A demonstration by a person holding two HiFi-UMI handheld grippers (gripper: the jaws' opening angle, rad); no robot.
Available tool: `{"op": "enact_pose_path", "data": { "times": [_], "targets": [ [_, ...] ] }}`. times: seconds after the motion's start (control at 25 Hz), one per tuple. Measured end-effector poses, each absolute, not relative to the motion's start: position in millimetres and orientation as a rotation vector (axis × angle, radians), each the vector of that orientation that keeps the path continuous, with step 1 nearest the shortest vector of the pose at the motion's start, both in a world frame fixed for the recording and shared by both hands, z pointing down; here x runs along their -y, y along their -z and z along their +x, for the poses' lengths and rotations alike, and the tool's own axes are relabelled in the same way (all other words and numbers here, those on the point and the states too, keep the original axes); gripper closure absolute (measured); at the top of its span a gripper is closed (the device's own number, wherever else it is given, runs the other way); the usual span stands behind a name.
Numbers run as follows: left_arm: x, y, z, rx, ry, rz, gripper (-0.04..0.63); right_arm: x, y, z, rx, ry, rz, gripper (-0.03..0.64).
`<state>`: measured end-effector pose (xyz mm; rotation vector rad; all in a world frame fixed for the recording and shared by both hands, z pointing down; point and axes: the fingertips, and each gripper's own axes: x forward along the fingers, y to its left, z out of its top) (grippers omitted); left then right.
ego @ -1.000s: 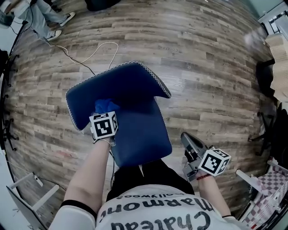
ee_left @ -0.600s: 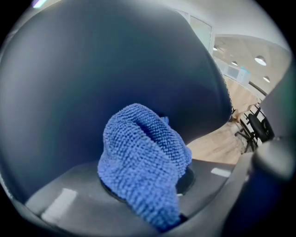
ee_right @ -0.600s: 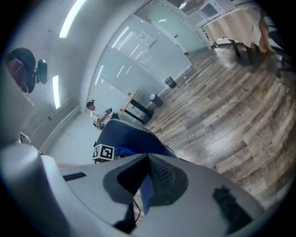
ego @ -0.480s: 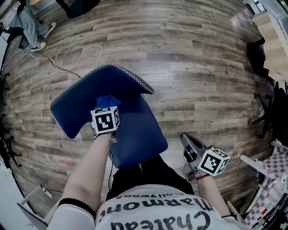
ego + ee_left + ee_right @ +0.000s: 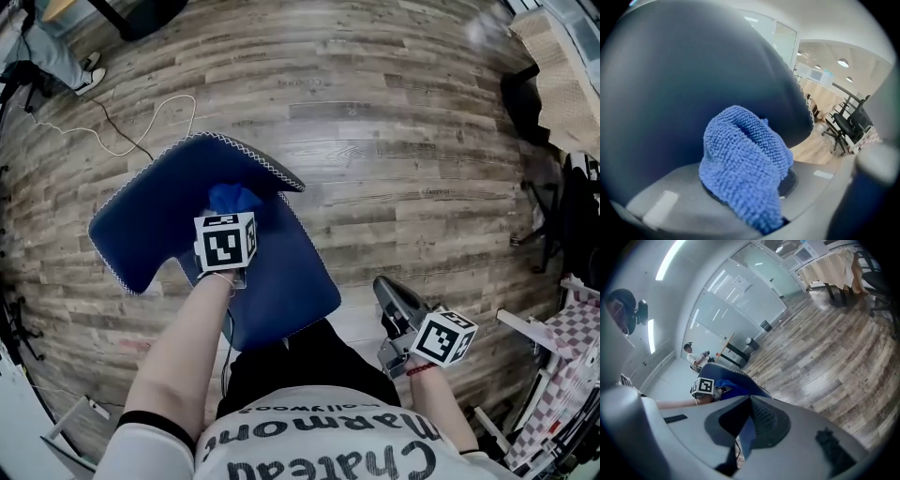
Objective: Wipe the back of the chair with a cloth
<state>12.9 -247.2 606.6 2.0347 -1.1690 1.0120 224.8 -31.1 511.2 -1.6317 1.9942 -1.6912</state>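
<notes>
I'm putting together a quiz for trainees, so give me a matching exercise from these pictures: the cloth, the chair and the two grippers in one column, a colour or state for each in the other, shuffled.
Column one
1. cloth
2. chair
3. left gripper
4. right gripper

Column two
A. dark blue, with a white stitched edge
B. apart from the chair, holding nothing
C. bright blue, with a nubby weave
D. closed on the cloth

Pairs: 1-C, 2-A, 3-D, 4-B
</notes>
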Motion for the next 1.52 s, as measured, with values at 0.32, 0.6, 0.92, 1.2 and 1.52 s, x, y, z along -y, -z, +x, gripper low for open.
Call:
{"op": "enact_pose_path", "data": {
  "times": [0.32,0.6,0.92,1.2,1.52],
  "targets": [
    [244,-591,59,1.024,-1.008,2.244,0.52,30,-511,212,-2.001,1.706,-1.615,0.603],
    [229,-582,92,0.831,-0.97,2.406,0.52,21,-507,216,-1.999,1.702,-1.642,0.603],
    [212,-567,91,0.748,-0.736,2.436,0.518,15,-509,204,-2.032,1.728,-1.627,0.603],
    [186,-620,-86,1.141,-0.852,2.093,0.52,22,-517,178,-2.124,1.782,-1.54,0.603],
    [170,-627,-233,1.511,-0.992,1.768,0.52,27,-526,134,-2.194,1.851,-1.424,0.603]
  ]
}}
